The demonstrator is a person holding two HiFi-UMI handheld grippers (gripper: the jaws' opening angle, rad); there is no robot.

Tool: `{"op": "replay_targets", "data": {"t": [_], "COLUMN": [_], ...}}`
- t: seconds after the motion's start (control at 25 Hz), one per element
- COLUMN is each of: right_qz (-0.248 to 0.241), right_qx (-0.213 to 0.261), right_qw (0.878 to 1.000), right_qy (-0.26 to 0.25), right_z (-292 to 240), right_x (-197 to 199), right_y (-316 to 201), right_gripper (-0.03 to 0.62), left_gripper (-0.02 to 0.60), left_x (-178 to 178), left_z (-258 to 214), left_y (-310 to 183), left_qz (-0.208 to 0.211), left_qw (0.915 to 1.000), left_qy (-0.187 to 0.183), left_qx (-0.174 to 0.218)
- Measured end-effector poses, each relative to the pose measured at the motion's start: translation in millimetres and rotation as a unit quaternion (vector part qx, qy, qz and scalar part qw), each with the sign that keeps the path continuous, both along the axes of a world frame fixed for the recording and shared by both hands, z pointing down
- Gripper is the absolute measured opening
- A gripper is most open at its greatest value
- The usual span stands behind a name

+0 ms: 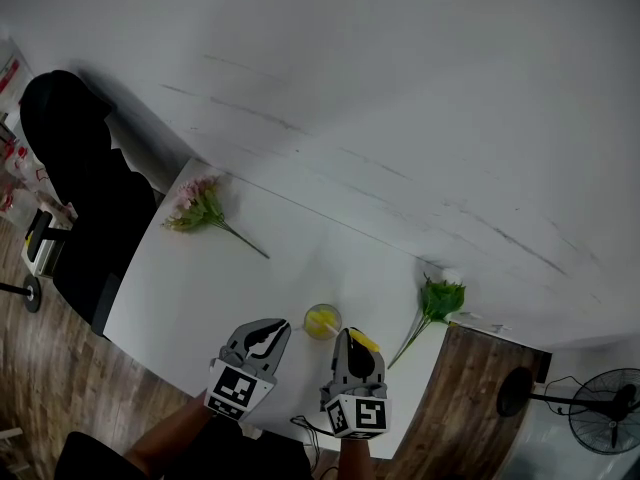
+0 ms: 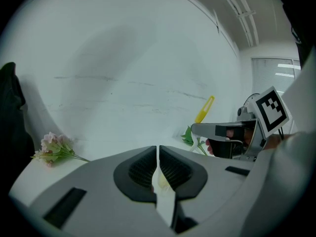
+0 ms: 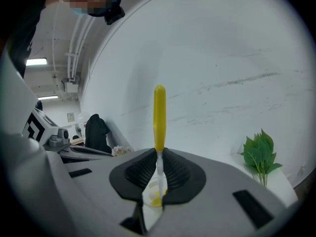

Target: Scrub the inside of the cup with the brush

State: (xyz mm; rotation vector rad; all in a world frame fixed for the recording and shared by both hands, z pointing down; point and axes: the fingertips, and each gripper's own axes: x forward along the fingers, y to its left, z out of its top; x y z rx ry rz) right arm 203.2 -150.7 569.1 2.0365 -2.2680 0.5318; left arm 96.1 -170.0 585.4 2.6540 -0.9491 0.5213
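A brush [image 3: 159, 117], seemingly light and stiff, is pinched at its slim stem by the right tool [image 3: 159, 158]; the tippable-looking cup [image 1: 322, 321] is unsteadied, the left tool [image 2: 158, 156] closed, empty.

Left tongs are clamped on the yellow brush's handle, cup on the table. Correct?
Wrong side. The right tongs are clamped on the yellow brush by its handle; the right gripper view shows this. The cup is on the table, as stated.

place: office-like workroom | cues: white table [image 1: 190, 288], wood floor [image 1: 50, 388], standing fan [image 1: 607, 410], ceiling pipes [image 3: 74, 38]
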Motion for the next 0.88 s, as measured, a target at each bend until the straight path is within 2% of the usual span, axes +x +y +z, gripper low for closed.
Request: {"op": "replay_targets", "data": {"t": [0.44,0.88], "right_qz": [0.003,0.025], "right_qx": [-0.002,0.034], "right_qw": [1.0,0.999], "right_qy": [0.013,0.018], "right_z": [-10.9,-59.9], "right_x": [-5.7,-2.9], "right_y": [9.2,20.7], "right_gripper": [0.057,0.057], "left_gripper": [0.035,0.035], "left_x": [-5.4,-12.5], "left_z": [-19.6,-56.2], "left_y": [2.9,12.3], "left_qz": [0.001,0.006], "left_qw": [0.9998,0.9984], "left_qy": [0.007,0.024], "left_qx": [0.018,0.051]}}
